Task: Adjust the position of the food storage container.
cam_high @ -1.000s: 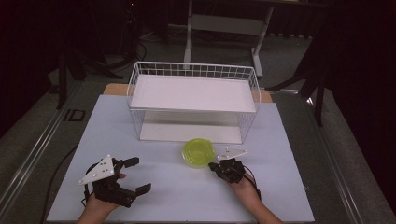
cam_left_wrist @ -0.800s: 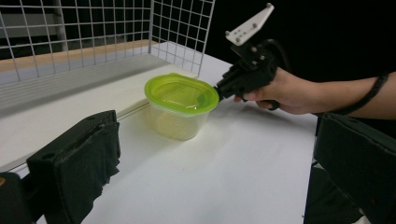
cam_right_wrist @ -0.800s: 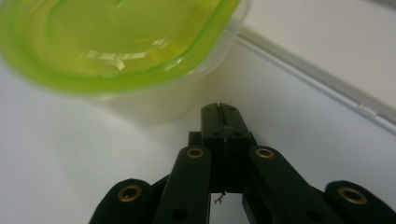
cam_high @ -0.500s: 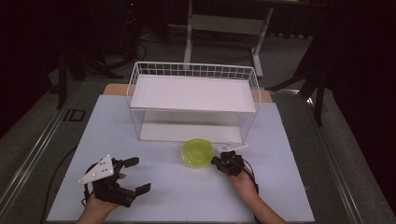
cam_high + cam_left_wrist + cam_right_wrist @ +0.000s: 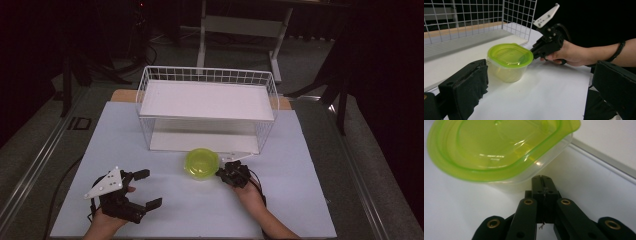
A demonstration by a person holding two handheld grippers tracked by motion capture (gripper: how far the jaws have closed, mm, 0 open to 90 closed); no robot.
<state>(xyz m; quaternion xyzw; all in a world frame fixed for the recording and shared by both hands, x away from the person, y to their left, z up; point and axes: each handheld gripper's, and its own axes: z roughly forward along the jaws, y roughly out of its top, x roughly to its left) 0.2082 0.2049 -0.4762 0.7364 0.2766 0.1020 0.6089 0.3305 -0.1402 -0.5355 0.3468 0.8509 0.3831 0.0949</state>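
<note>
A clear plastic container with a lime-green lid (image 5: 202,162) stands on the white table, just in front of the wire rack. My right gripper (image 5: 222,173) is shut with nothing between its jaws. Its closed tips (image 5: 542,178) rest against the container's clear wall (image 5: 506,186), just under the lid's rim. From the left gripper view, the container (image 5: 510,58) sits ahead between my jaws, with the right gripper (image 5: 534,51) at its far side. My left gripper (image 5: 147,189) lies open near the front left of the table, well short of the container.
A white wire rack (image 5: 207,112) with a flat white shelf on top stands at the back centre, and its front edge is close behind the container. The white table mat (image 5: 310,200) extends to both sides. A metal stand (image 5: 240,25) and dark floor lie beyond.
My right gripper has moved left towards the container, and the container has slid a little to the left. The left gripper has stayed put.
</note>
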